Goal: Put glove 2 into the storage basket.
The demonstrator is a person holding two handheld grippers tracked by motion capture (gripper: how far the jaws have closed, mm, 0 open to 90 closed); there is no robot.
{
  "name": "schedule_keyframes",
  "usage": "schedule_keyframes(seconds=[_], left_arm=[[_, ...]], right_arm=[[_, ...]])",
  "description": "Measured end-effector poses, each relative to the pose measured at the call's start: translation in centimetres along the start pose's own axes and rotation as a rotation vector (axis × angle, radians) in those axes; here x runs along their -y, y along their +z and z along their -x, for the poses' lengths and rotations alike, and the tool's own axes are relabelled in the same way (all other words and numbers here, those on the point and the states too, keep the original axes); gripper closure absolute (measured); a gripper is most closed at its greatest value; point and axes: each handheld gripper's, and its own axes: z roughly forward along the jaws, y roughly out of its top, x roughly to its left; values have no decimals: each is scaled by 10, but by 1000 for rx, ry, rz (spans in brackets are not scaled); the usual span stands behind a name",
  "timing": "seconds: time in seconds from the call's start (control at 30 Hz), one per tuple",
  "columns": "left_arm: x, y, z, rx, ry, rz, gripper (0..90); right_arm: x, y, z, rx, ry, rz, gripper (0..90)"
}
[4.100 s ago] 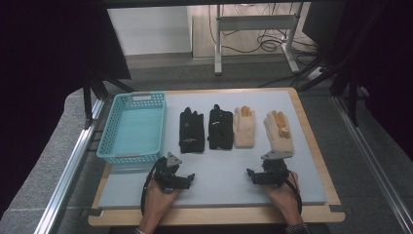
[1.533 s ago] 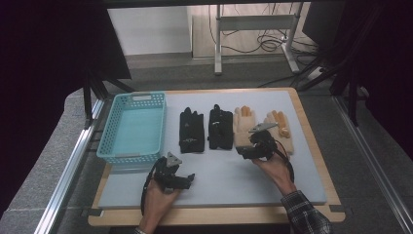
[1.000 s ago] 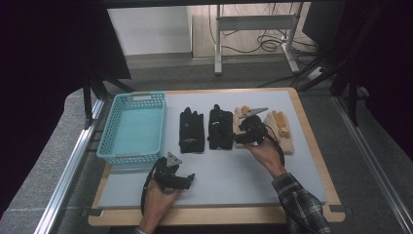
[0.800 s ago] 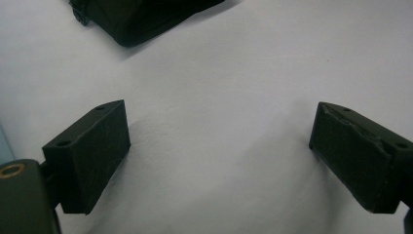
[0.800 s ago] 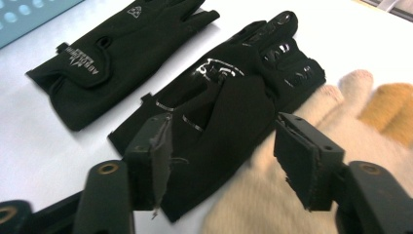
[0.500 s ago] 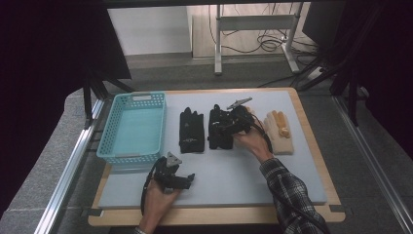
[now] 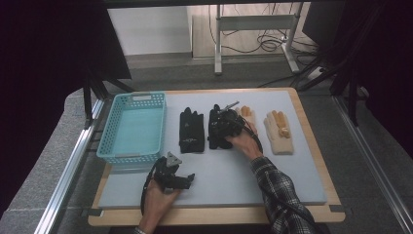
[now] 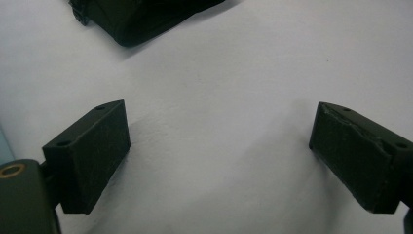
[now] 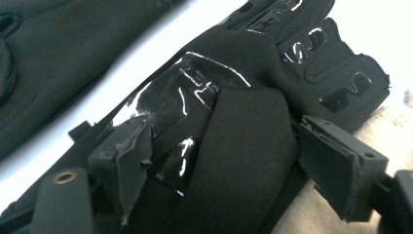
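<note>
Two black gloves lie side by side mid-table, the left one (image 7: 191, 130) and the right one (image 7: 217, 140). My right gripper (image 7: 219, 127) hangs low over the right black glove (image 9: 253, 87). Its jaws have just been opening, and my right gripper (image 9: 231, 165) now stands open astride the glove's folded cuff; the left pad (image 9: 122, 161) brushes the fabric while the right pad sits clear of it. My left gripper (image 7: 189, 178) rests near the front edge of the table. In its own view my left gripper (image 8: 219, 156) is open over bare mat, with a black glove corner (image 8: 141, 19) farther off.
A blue basket (image 7: 134, 157) stands at the left of the mat. To the right lie two tan gloves, one (image 7: 248, 112) partly hidden behind the right hand, the other (image 7: 278, 132) in full view. The grey mat (image 7: 219, 180) sits on a wooden board.
The right hand has moved left and down from the tan gloves to the right black glove. The left hand and its gripper have stayed put.
</note>
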Motion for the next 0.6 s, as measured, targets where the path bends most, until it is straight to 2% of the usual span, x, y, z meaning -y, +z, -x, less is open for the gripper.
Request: schedule_keyframes(seconds=[0.03,0.07,0.1,0.17,0.2,0.23,0.33,0.43,0.6], left_arm=[[0,0,0,0,0,0,79],[0,0,0,0,0,0,80],[0,0,0,0,0,0,79],[0,0,0,1,0,-1,79],[0,0,0,1,0,-1,79],[0,0,0,1,-1,-1,80],[0,0,0,2,-2,-1,80],[0,0,-1,3,-3,-2,80],[0,0,-1,5,-3,-2,79]], right_arm=[[-2,-2,0,-2,32,-5,412],[-2,-2,0,-2,32,-5,412],[-2,-5,0,7,35,6,576],[-1,-6,-1,31,36,0,691],[-1,-6,-1,31,36,0,691],[-1,-9,-2,44,21,-8,785],[-3,-15,3,25,31,-2,815],[-4,-28,10,-5,90,45,818],[-8,-54,8,-11,92,89,817]])
